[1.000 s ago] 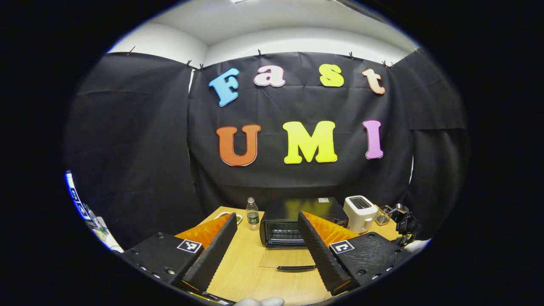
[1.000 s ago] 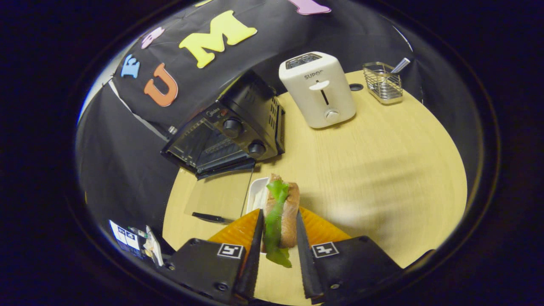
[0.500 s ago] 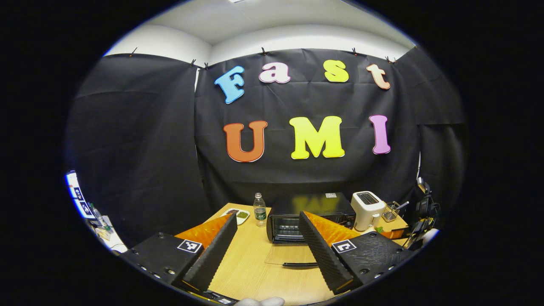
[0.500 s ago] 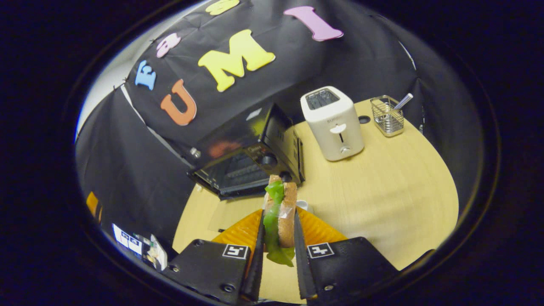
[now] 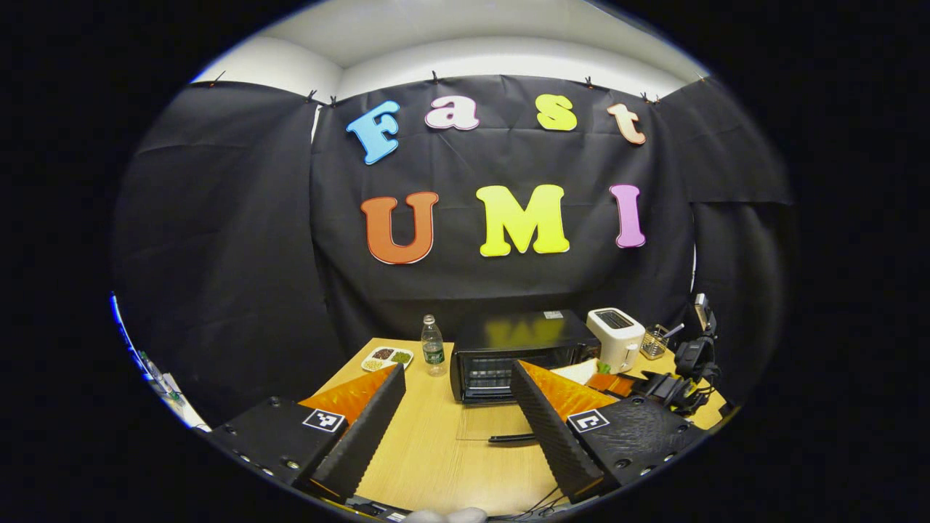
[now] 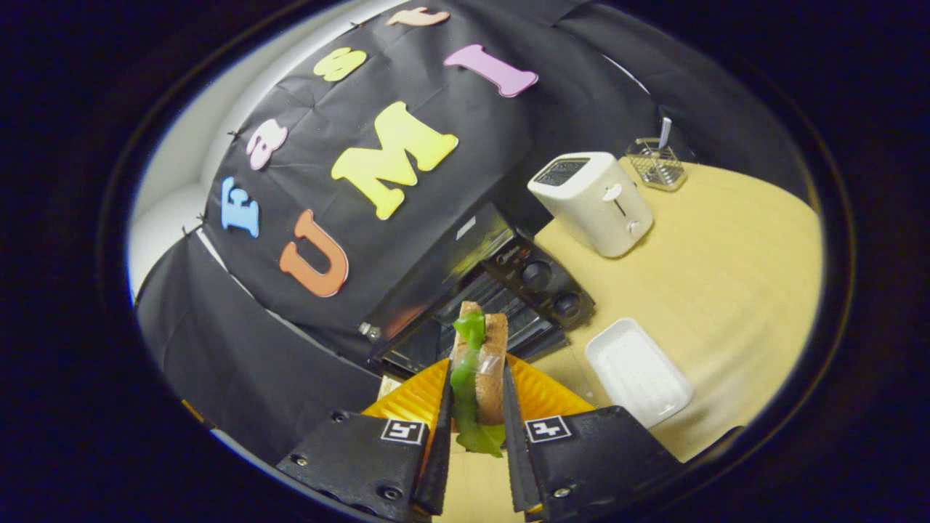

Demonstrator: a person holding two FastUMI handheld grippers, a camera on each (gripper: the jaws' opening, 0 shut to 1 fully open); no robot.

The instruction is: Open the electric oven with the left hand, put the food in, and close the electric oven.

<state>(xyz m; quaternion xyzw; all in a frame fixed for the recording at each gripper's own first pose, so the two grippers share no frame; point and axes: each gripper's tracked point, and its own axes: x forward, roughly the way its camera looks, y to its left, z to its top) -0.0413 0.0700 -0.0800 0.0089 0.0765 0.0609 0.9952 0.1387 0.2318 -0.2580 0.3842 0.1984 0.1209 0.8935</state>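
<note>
Tabletop oven (image 6: pixel 501 290) now nearer the right gripper (image 6: pixel 476 436) clamping the sandwich (image 6: pixel 479 363); left gripper (image 5: pixel 454 428) open.

On the table (image 5: pixel 429 450), the electric oven (image 5: pixel 512 352) is set at the back with its door (image 5: pixel 494 423) laid down in front. A bottle (image 5: pixel 432 346) and a dish (image 5: pixel 386 357) are placed to its left, a toaster (image 5: pixel 615 338) and wire holder (image 5: pixel 654 341) to its right. A tray (image 6: pixel 638 371) is laid before the toaster.

Counted on the pale wooden table (image 5: pixel 429 465)

One black electric oven (image 5: pixel 508 352), one cream two-slot toaster (image 6: pixel 592 200), one clear plastic water bottle (image 5: pixel 432 347), one wire mesh basket (image 6: pixel 656 165), one white rectangular tray (image 6: pixel 638 370), one lettuce sandwich (image 6: pixel 476 367), perhaps one divided snack dish (image 5: pixel 388 357).
</note>
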